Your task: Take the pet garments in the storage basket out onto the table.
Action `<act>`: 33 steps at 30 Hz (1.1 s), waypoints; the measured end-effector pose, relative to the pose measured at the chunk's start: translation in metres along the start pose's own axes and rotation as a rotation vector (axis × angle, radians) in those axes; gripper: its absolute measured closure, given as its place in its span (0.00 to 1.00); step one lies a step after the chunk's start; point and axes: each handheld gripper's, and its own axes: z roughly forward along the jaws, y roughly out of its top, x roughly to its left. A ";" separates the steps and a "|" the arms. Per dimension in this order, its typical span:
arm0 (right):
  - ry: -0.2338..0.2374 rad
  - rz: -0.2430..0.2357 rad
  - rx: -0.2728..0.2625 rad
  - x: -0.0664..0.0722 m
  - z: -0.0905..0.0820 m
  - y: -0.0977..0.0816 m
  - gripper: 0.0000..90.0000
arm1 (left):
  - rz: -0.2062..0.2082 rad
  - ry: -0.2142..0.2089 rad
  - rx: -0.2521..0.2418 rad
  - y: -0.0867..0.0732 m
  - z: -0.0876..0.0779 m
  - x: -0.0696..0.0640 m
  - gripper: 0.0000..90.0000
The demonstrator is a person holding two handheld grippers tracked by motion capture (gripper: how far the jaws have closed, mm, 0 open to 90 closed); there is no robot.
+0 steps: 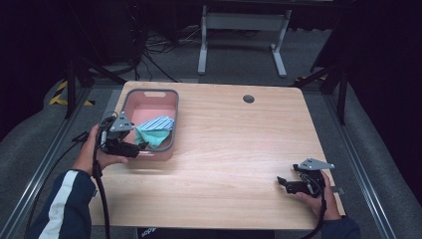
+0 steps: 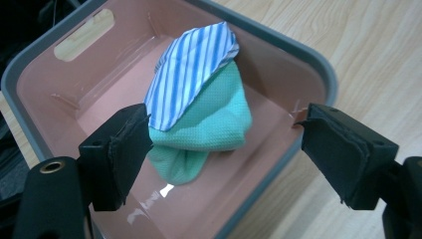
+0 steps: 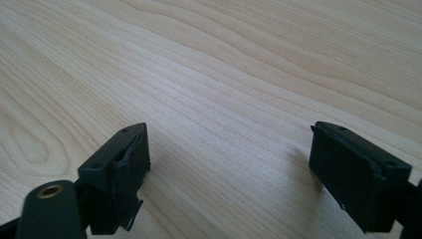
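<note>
Left gripper (image 1: 142, 146) sits at the near left corner of the pink bin (image 1: 171, 117), jaws spread wide with nothing between them. In the left gripper view one jaw hangs inside the bin (image 2: 59, 84) and the other stands over its near wall, just outside; the pads touch no cloth.

Contents of bin: a striped blue-and-white cloth (image 2: 191, 72) lies on top of a folded green cloth (image 2: 214, 119), both resting on the bin floor toward its right wall. In the high view the pair shows as a small heap (image 1: 155, 130) in the near half of the bin.

Right gripper (image 1: 281, 180) rests low over bare wooden table (image 1: 239, 144) at the near right, well apart from the bin. Jaws apart, empty
</note>
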 end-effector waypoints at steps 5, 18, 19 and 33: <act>0.001 0.000 -0.001 0.000 0.000 0.000 0.19 | -0.003 -0.008 0.045 0.009 0.018 0.008 0.23; 0.001 0.000 -0.001 0.000 0.000 0.000 0.19 | -0.001 0.008 0.150 0.020 0.060 0.025 0.19; 0.001 0.000 0.000 0.000 0.000 0.000 0.19 | 0.006 0.006 0.162 0.020 0.062 0.027 0.19; 0.000 0.000 0.000 0.000 0.000 0.000 0.19 | 0.021 -0.023 0.342 0.026 0.092 0.038 0.23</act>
